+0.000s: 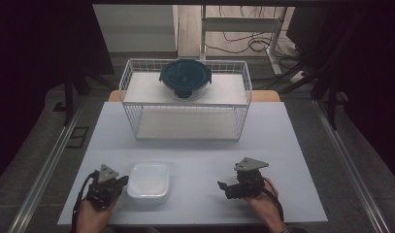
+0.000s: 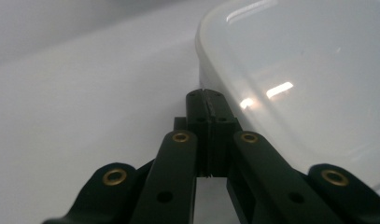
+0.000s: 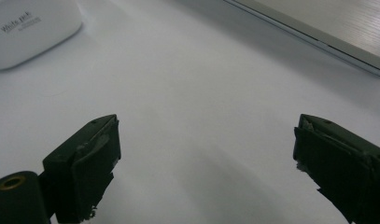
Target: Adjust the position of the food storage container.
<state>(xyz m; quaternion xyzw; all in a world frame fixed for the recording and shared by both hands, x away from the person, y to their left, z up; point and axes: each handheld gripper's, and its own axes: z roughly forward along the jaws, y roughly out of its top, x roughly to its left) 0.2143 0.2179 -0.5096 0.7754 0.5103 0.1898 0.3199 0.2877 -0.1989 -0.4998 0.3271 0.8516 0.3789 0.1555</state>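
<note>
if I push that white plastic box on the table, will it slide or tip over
The box looks low, wide and flat-lidded, so it would likely slide rather than tip. Its glossy lid and smooth table suggest little friction. It seems translucent thin plastic, probably light; contents can't be seen.

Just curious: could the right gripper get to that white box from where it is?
Probably yes: bare table lies between the right gripper and the white box, and its jaws stand open.

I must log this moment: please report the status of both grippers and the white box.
Left gripper shut, empty, tip beside white box. Right gripper open, empty, resting on table. Box lid on, nothing in the way.
</note>
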